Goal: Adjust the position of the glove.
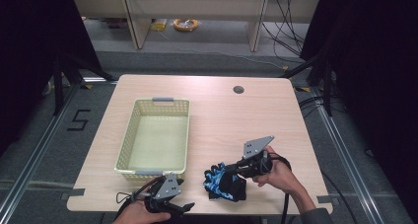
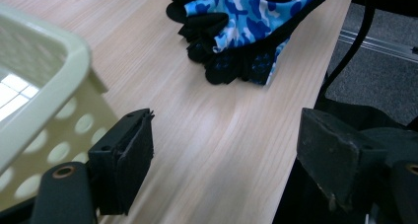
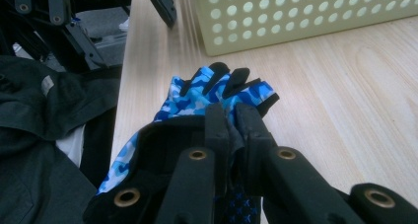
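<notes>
Right gripper [image 3: 231,116] fingers pinching blue camo glove [image 3: 207,93], left gripper [image 2: 224,150] fingers wide, seemingly empty.

On the table [image 1: 217,110] the basket [image 1: 154,135] stands left of centre, its near end close to the front edge. The glove [image 1: 224,182] lies to the basket's right, near the front edge, apparently touching the tabletop. The right gripper [image 1: 231,170] is at the glove; the left gripper [image 1: 185,206] lies before the basket's near right corner, left of the glove.
</notes>
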A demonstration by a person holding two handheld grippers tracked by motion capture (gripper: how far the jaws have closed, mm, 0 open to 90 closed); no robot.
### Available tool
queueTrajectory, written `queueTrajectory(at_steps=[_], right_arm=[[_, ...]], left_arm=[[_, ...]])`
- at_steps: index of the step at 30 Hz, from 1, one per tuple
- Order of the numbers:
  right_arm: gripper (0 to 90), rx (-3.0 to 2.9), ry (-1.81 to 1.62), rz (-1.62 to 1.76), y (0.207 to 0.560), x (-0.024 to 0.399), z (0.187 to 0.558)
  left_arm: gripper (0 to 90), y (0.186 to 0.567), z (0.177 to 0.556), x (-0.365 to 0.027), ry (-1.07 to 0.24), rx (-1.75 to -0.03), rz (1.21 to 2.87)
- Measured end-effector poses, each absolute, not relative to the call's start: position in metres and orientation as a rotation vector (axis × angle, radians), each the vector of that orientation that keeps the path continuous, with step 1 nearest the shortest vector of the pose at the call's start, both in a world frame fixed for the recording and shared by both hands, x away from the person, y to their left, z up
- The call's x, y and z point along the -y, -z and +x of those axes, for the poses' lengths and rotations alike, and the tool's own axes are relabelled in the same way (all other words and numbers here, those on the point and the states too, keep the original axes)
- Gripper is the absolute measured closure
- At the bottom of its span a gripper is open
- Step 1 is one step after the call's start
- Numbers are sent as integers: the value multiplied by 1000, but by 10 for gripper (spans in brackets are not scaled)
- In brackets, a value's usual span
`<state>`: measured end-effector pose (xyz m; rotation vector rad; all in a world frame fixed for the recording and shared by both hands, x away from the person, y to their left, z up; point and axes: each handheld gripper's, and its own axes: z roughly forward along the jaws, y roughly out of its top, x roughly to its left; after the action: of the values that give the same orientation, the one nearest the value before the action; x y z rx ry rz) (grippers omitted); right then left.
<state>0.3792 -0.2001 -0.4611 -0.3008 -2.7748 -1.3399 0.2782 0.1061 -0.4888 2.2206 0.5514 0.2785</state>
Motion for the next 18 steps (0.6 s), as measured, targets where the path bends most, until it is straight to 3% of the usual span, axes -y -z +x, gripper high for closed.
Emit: queueTrajectory(at_steps=[18], right_arm=[[810, 2777, 1224, -215, 481, 203, 399]], left_arm=[[272, 496, 288, -59, -266, -475, 2258]])
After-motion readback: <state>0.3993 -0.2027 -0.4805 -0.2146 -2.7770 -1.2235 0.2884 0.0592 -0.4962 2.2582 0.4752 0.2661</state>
